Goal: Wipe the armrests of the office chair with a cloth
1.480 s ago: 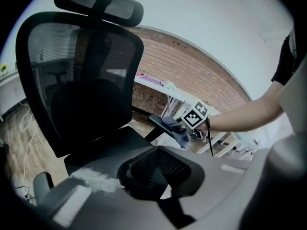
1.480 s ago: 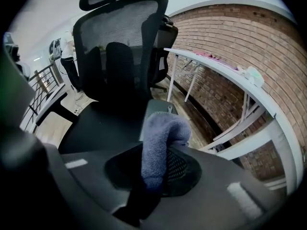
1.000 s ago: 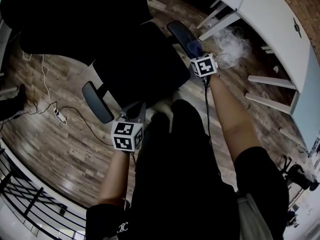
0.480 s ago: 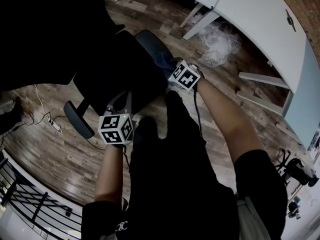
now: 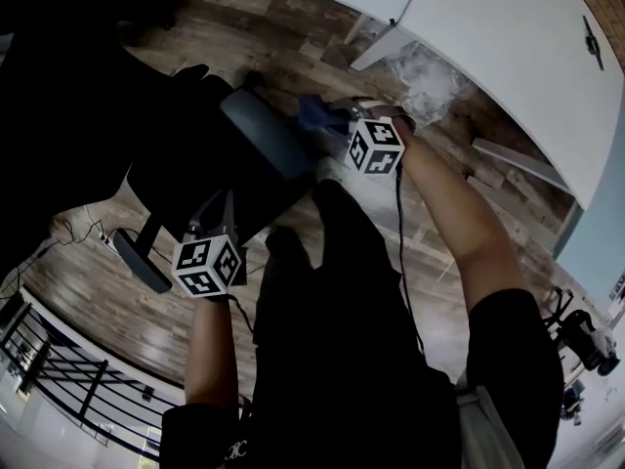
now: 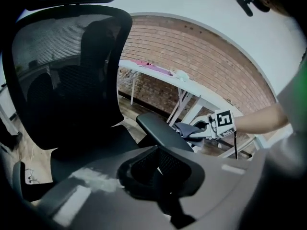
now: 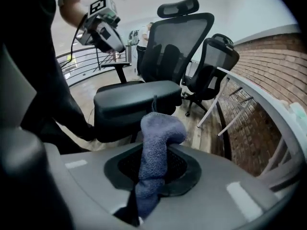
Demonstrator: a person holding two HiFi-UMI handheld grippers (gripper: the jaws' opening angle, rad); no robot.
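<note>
The floor [image 5: 459, 164] is dark wood plank, and a brick wall [image 6: 192, 56] runs along one side. A long white desk [image 5: 488, 27] on slanted legs stands against the wall. On the far side a black railing [image 5: 59, 379] edges the room. A crumpled sheet of clear plastic [image 5: 430, 76] lies on the floor under the desk.

A black mesh-back chair [image 6: 72, 71] with a headrest stands in front of the person. A second chair [image 7: 216, 56] is parked by the desk beyond it. The near chair's armrest [image 5: 259, 135] on the desk side is a flat dark pad. The other armrest [image 5: 137, 257] sticks out on the railing side, just beside the left gripper [image 5: 217, 208]. The left gripper's jaws look pressed together with nothing between them, and it is held off the seat edge, touching nothing that I can see.

The right gripper [image 5: 337, 123] is at the front end of the desk-side armrest, its jaws pinching a blue cloth [image 7: 156, 138]. The cloth stands up from the jaws in a bunched fold. From above, the fold meets the end of the pad. I cannot tell how firmly it bears on the pad.
</note>
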